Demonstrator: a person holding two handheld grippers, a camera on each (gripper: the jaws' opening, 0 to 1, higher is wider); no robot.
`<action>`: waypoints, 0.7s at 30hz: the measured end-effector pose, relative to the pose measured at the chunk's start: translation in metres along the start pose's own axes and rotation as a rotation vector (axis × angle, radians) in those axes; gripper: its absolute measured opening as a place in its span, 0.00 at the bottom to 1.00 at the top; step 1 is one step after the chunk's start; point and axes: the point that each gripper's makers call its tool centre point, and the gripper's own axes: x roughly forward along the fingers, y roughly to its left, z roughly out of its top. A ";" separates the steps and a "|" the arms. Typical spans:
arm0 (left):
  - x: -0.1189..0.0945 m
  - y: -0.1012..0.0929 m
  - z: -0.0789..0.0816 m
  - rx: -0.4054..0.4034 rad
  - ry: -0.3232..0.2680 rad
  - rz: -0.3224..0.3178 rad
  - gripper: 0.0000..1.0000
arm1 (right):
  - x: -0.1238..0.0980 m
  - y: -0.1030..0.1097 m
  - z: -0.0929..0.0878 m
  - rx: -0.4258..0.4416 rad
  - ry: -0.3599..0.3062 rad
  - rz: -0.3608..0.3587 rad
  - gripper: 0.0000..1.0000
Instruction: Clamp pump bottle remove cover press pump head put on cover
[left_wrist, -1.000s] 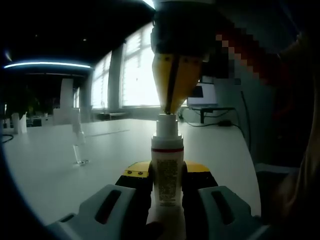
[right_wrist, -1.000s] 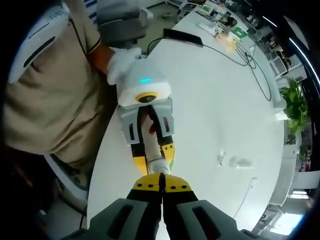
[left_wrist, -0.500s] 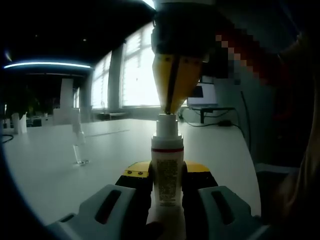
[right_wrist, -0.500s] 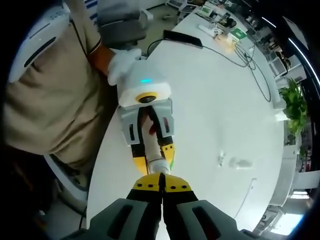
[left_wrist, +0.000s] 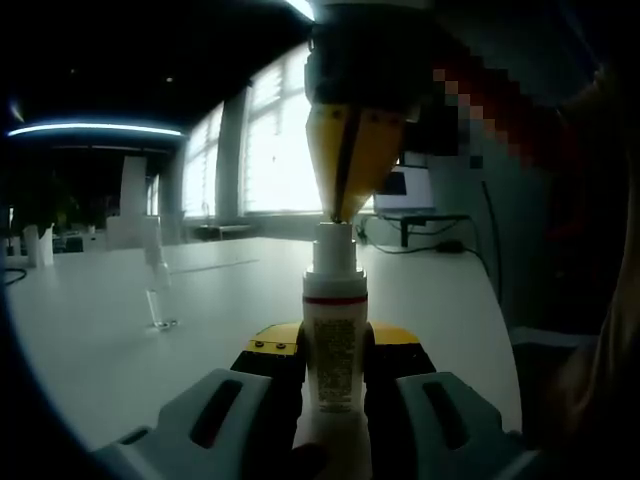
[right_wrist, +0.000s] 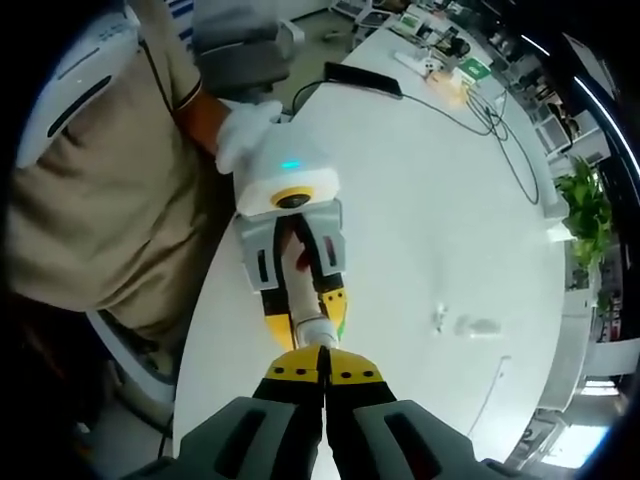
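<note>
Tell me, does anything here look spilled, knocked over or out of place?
Nothing stands out. The pump bottle stands upright, clamped in the left gripper; the right gripper, jaws together, sits on its pump head. The clear cover stands on the dry white table.

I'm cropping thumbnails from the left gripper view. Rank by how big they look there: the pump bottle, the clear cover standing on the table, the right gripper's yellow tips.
1. pump bottle, nearest the camera, so it looks enlarged
2. right gripper yellow tips
3. clear cover, farther back on the table, so its true size is unsure
</note>
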 end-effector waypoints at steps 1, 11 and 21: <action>0.000 0.000 0.000 0.001 0.000 0.000 0.13 | -0.001 0.000 0.000 0.001 -0.001 -0.003 0.00; 0.000 0.001 0.000 0.000 0.000 0.000 0.13 | -0.002 0.000 0.001 -0.011 0.003 -0.008 0.00; 0.000 0.000 0.000 0.001 0.000 0.001 0.13 | -0.002 0.000 0.001 -0.004 -0.001 -0.027 0.00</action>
